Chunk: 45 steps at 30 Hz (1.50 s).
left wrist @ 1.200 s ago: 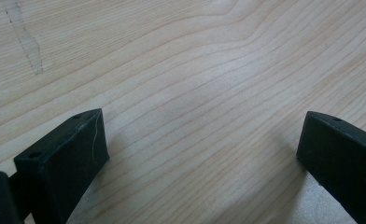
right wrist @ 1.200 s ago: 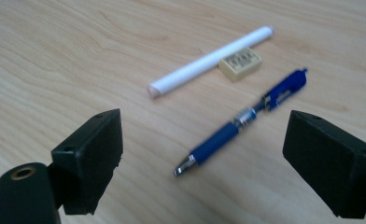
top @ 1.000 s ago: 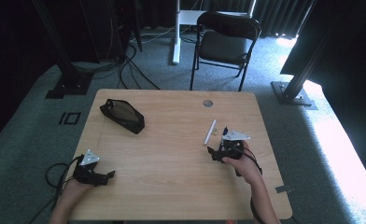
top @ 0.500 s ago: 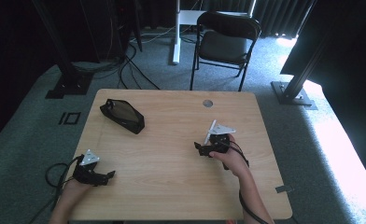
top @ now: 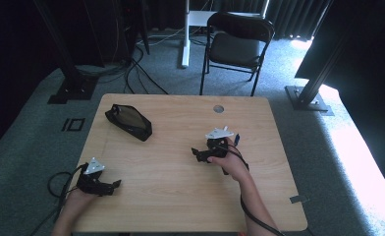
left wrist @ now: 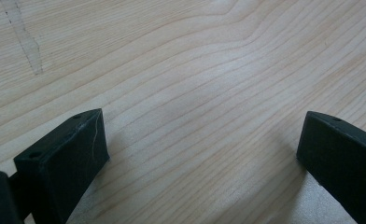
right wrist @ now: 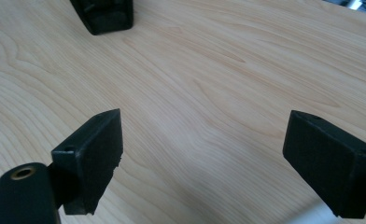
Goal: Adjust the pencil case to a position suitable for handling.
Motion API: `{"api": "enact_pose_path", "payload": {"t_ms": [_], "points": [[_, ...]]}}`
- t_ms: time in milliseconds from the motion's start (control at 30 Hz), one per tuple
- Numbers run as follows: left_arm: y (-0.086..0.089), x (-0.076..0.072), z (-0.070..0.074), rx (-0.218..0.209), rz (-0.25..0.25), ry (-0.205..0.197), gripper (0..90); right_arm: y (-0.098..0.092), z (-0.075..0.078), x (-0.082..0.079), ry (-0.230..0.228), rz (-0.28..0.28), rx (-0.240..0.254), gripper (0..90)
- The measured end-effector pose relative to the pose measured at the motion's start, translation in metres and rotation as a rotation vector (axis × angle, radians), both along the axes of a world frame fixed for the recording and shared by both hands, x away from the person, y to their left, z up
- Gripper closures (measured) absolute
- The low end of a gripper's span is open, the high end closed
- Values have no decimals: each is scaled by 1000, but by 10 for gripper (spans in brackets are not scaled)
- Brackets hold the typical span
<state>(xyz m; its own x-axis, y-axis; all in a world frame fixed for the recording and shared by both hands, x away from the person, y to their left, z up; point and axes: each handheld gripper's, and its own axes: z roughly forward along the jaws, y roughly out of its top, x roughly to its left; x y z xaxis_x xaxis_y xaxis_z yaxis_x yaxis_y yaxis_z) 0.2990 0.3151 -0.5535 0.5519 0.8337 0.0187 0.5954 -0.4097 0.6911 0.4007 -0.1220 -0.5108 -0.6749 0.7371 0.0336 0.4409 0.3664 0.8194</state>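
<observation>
Item 1. Bench (top: pixel 180 196): pale wood-grain top with rounded corners, sitting on grey carpet; a small round grommet (top: pixel 218 108) is showing near its far edge.

Item 2. Black pouch (top: pixel 128 122): dark, flat, angular case, lying on the bench at the far left part, well apart from both tools. In the right gripper view its near end (right wrist: pixel 104 15) is showing at the top edge, straight ahead of the jaws and to their left.

Item 3. Right tool (top: pixel 198 154): being held by the person's right hand (top: pixel 227 160) over the bench, to the right of the pouch and nearer the person than it, jaws pointing left towards the pouch side. The grey three-cornered plate (top: pixel 219 132) is riding on top. In its own view (right wrist: pixel 202 154) the jaws are standing wide apart with bare wood between them, gripping nothing.

Item 4. Left tool (top: pixel 111 186): being held by the person's left hand (top: pixel 77 196) at the bench's near left edge, well nearer the person than the pouch, jaws pointing right. A cable (top: pixel 58 179) is looping off the bench edge beside it. In its own view (left wrist: pixel 202 149) the jaws are spread wide, close above the wood, holding nothing.

Item 5. Pen-like object (top: pixel 237 138): a small dark sliver just beyond the right hand; too small to tell more.

Item 6. Folding chair (top: pixel 237 44): black, standing on the carpet beyond the bench's far edge.
</observation>
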Motion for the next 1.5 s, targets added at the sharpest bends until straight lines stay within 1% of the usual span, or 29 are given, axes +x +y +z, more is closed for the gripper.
{"api": "enact_pose_path", "payload": {"t_ms": [300, 567, 600, 667, 767, 900, 933, 967, 1000, 1100, 1167, 1300, 1400, 1500], "points": [[0, 0, 0, 0, 0, 0, 21, 24, -5, 10, 6, 42, 2, 119], [0, 0, 0, 0, 0, 0, 21, 42, -12, 19, -4, 71, -9, 121], [0, 0, 0, 0, 0, 0, 21, 44, -12, 20, -9, 75, -10, 137], [0, 0, 0, 0, 0, 0, 21, 49, -13, 22, -8, 81, -8, 136], [0, 0, 0, -1, 0, -1, 21, 58, -12, 24, -12, 96, -5, 136], [0, 0, 0, 0, 0, 0, 21, 70, -8, 28, -33, 112, 1, 136], [0, 0, 0, 0, 0, 0, 21, 70, -8, 28, -33, 112, 1, 136], [0, 0, 0, -1, 0, -1, 21, 77, -6, 30, -43, 121, 6, 136], [0, 0, 0, -1, 0, -1, 21, 77, -6, 30, -43, 121, 6, 136], [0, 0, 0, -1, 0, -1, 21, 90, -4, 32, -43, 146, 2, 142], [0, 0, 0, 0, 0, 0, 21, 95, -4, 33, -43, 154, 4, 142], [0, 0, 0, -1, 0, -1, 22, 107, -4, 36, -48, 172, 10, 142], [0, 0, 0, 0, 0, -1, 21, 115, -4, 39, -66, 185, 8, 168], [0, 0, 0, 0, 0, 0, 21, 122, -3, 42, -63, 195, 16, 169]]}}
